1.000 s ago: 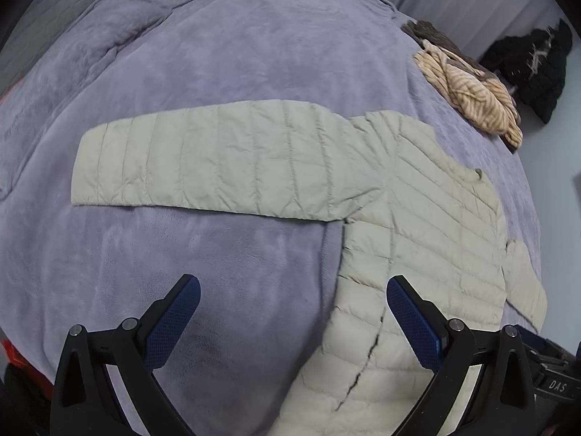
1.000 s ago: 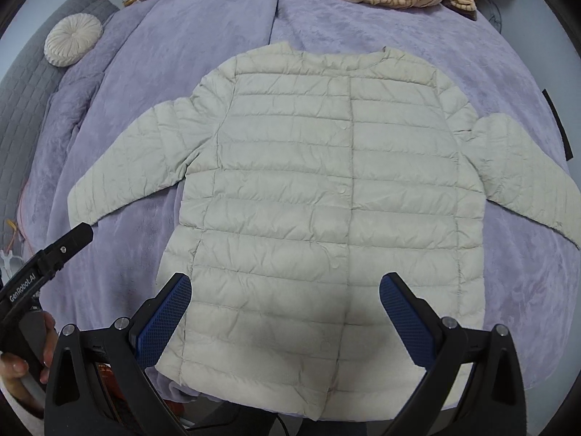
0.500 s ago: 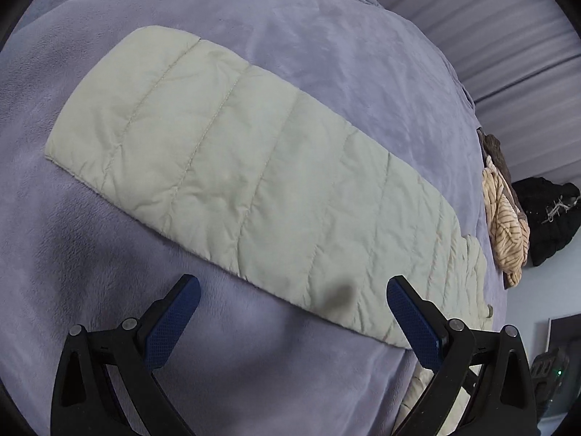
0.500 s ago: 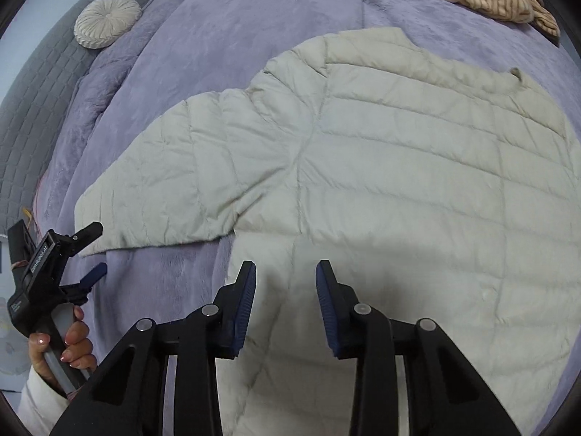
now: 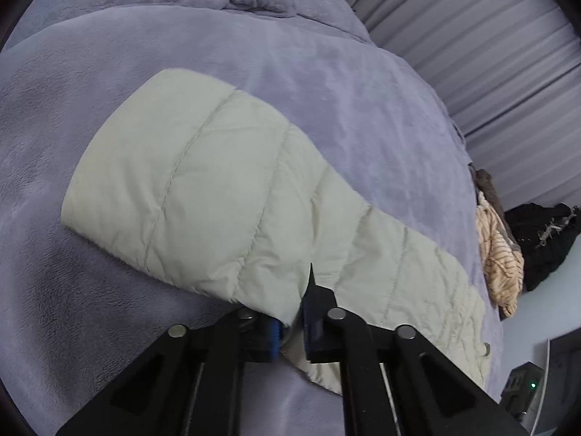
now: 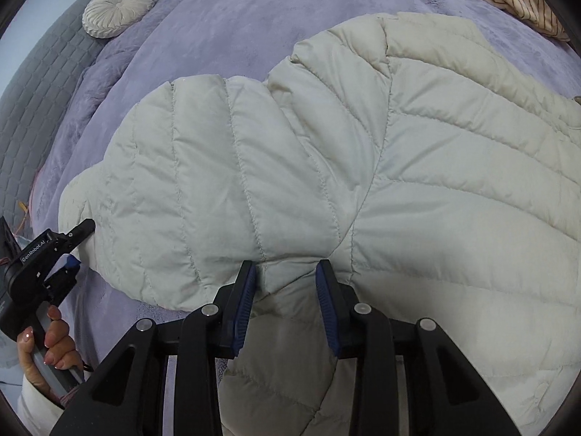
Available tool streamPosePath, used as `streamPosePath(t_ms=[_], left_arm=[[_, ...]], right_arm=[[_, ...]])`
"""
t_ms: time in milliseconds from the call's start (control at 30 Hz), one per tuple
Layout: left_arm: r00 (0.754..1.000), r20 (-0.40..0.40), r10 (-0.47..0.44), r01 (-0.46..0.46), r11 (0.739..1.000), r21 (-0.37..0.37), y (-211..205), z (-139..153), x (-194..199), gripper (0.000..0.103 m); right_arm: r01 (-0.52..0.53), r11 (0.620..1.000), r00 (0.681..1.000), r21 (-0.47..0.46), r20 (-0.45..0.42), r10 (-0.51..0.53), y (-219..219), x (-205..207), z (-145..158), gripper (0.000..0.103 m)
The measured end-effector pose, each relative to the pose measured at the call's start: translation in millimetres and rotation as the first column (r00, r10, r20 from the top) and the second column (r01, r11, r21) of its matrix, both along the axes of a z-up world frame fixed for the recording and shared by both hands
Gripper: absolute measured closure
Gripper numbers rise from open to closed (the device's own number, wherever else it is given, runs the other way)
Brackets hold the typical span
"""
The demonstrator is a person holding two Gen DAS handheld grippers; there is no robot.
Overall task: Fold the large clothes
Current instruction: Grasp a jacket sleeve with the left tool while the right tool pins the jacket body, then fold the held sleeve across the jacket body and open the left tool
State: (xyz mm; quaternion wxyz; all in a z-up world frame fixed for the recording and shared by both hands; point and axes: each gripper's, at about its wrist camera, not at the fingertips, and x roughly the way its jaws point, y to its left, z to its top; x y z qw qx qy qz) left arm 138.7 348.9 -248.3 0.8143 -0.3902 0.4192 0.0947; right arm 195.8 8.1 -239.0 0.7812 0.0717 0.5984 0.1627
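right wrist: cream quilted jacket (image 6: 417,167) lies flat, sleeve puckered.

Left hand-held gripper (image 5: 290,321) pinches the jacket sleeve (image 5: 225,200) edge

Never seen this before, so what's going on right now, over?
Left gripper shut on sleeve edge. Right gripper part-closed around jacket armpit. Jacket flat on blanket. Nothing in the way.

purple blanket (image 5: 363,116) | round cushion (image 6: 118,10) | striped garment (image 5: 499,250) | curtain (image 5: 483,47)
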Motion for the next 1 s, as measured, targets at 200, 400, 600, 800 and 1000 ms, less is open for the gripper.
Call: streamPosePath(t_ms=[200,400,600,800,1000], left_arm=[[0.985,0.127,-0.114,0.108,0.993,0.052,-20.9,48.5,13.4,0.096],[0.917,0.265,-0.3,0.274,0.953,0.13,-74.7,120.8,22.9,0.096],[0.795,0.335,-0.505,0.458,0.863,0.215,-163.3,178.1,39.0,0.096],[0.693,0.262,-0.672,0.609,0.74,0.286,-261.1,184.4,55.6,0.096],[0.6,0.073,-0.797,0.739,0.586,0.331,-361.6,140.8,67.9,0.096]], right_arm=[[0.004,1.0,1.0,0.004,0.005,-0.004,0.3,0.1,-0.6,0.066],[0.005,1.0,1.0,0.031,0.004,-0.005,-4.1,-3.1,-3.7,0.066],[0.018,0.996,1.0,0.088,-0.01,-0.017,-15.0,-4.5,-6.2,0.066],[0.131,0.969,0.991,0.208,-0.023,-0.129,-70.2,-10.1,17.9,0.065],[0.343,0.926,0.938,0.159,-0.003,-0.347,-193.0,-40.1,36.8,0.065]])
